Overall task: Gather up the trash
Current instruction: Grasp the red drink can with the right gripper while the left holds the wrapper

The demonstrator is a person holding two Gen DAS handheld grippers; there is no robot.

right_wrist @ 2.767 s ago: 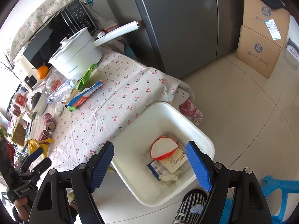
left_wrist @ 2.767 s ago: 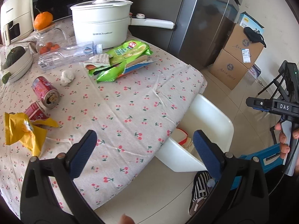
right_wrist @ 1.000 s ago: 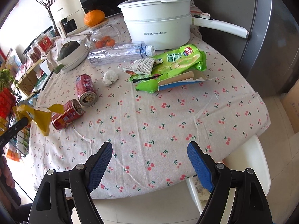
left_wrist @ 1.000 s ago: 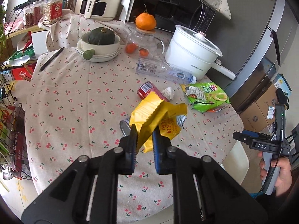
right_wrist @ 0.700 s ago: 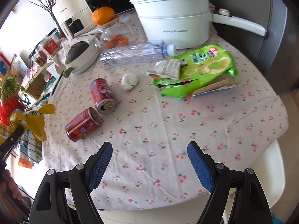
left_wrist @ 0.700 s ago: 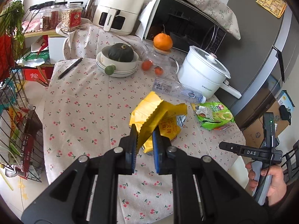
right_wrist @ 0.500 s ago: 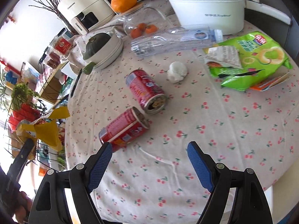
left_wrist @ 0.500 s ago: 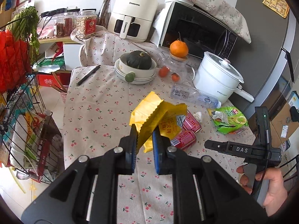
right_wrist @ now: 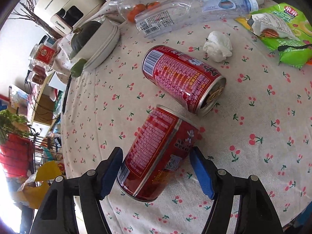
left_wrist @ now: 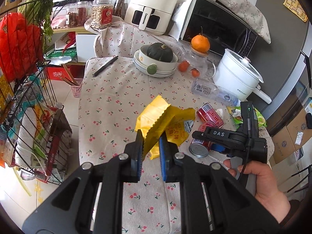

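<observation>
Near red can (right_wrist: 156,152): lies on its side on the cherry-print tablecloth (right_wrist: 253,117), between the wide-open right gripper (right_wrist: 156,167). Likely light, thin-walled, slick, prone to rolling; grip mid-barrel. Left gripper (left_wrist: 150,142): clamped on yellow snack wrapper (left_wrist: 165,120), limp, held aloft.

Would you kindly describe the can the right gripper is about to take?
On the cherry-print tablecloth, two red cans lie on their sides. It is the nearer can, lying between the open fingers of the right gripper; the farther can lies beside a white paper wad.
</observation>
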